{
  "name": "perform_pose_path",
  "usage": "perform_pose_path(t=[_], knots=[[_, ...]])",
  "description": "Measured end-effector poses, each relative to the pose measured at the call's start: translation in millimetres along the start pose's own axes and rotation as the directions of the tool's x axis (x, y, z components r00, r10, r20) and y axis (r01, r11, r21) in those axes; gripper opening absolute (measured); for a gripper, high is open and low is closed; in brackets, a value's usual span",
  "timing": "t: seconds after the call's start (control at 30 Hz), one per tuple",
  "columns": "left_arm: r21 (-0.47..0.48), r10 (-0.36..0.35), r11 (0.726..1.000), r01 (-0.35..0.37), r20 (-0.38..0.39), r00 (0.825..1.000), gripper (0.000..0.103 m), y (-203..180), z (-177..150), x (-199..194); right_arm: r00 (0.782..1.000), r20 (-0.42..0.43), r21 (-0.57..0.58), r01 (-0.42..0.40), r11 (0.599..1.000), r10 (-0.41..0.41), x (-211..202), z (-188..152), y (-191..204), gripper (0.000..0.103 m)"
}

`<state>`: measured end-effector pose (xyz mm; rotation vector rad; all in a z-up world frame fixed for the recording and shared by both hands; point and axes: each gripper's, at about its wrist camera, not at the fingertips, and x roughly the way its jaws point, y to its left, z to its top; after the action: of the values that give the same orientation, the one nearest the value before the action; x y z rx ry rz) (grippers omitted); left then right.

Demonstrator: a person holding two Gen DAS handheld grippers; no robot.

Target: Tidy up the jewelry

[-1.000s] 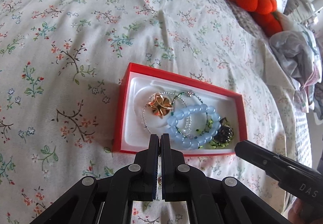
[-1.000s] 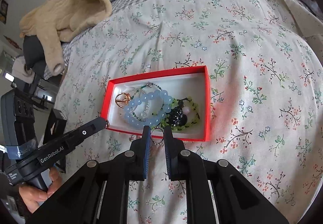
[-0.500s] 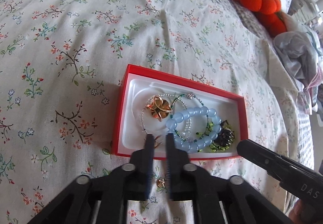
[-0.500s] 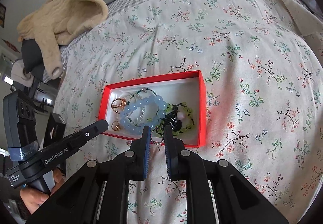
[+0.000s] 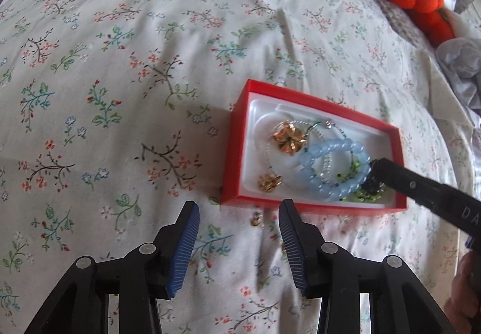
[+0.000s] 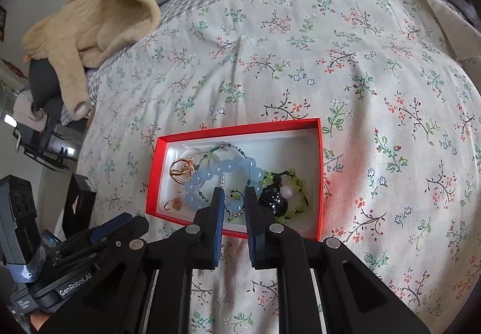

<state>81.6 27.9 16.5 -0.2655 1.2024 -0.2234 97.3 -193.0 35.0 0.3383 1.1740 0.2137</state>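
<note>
On the floral bedspread (image 5: 126, 69) sits the red box (image 5: 237, 150), holding a blue bead bracelet (image 5: 333, 167) and 2 gold flower pieces (image 5: 288, 138). Left gripper (image 5: 239, 213), jaws opening, empty, just beside box. Right gripper (image 6: 235, 198), jaws narrow, small ring between; grip unclear.

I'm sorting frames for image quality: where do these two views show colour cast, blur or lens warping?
Right wrist view: the red box throws a reddish glow onto the floral bedspread beside it, and the corners go dark. Left wrist view: the bedspread bulges from fisheye warping, the near strip by the left gripper looks soft, and the box's white lining is bright.
</note>
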Motion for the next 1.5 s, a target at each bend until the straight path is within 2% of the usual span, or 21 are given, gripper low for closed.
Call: perform_pose_path(t=[0.27,0.37,0.43,0.5,0.57,0.8,0.97,1.27,1.5], knots=[[0.009,0.019,1.0,-0.019,-0.024,1.0,0.047,3.4,-3.6,3.7,1.0,0.013,-0.007,0.013,1.0,-0.012,9.0,4.5,2.8,0.015],[0.013,0.034,0.999,-0.034,-0.025,0.999,0.055,2.4,-4.1,4.9,1.0,0.011,0.002,0.001,1.0,-0.002,8.6,5.1,1.9,0.016],[0.02,0.048,0.999,-0.047,-0.022,0.999,0.06,1.3,-4.1,6.3,1.0,0.01,0.001,-0.002,1.0,0.002,6.5,4.9,2.1,0.02],[0.022,0.054,0.998,-0.054,-0.028,0.998,0.064,0.7,-4.3,8.4,1.0,0.015,-0.008,-0.001,1.0,0.001,3.6,4.0,3.5,0.031],[0.021,0.06,0.998,-0.059,-0.035,0.998,0.066,1.0,-4.7,10.2,1.0,0.021,-0.023,0.005,1.0,-0.004,-0.1,2.7,4.7,0.037],[0.023,0.091,0.996,-0.09,-0.067,0.994,0.074,6.5,-8.1,16.1,1.0,0.002,-0.061,0.029,0.998,-0.029,-12.3,-7.5,7.9,0.037],[0.034,0.122,0.992,-0.119,-0.099,0.988,0.074,13.7,-14.3,21.1,0.997,-0.051,-0.05,0.047,0.998,-0.05,-13.9,-21.6,2.3,0.037],[0.063,0.184,0.982,-0.178,-0.121,0.975,0.074,24.4,-24.3,23.9,0.989,-0.133,-0.077,0.054,0.996,-0.064,8.0,-46.7,10.8,0.037],[0.068,0.178,0.983,-0.171,-0.125,0.976,0.074,25.9,-31.4,20.7,0.987,-0.143,-0.118,0.051,0.992,-0.068,25.6,-54.1,29.2,0.036]])
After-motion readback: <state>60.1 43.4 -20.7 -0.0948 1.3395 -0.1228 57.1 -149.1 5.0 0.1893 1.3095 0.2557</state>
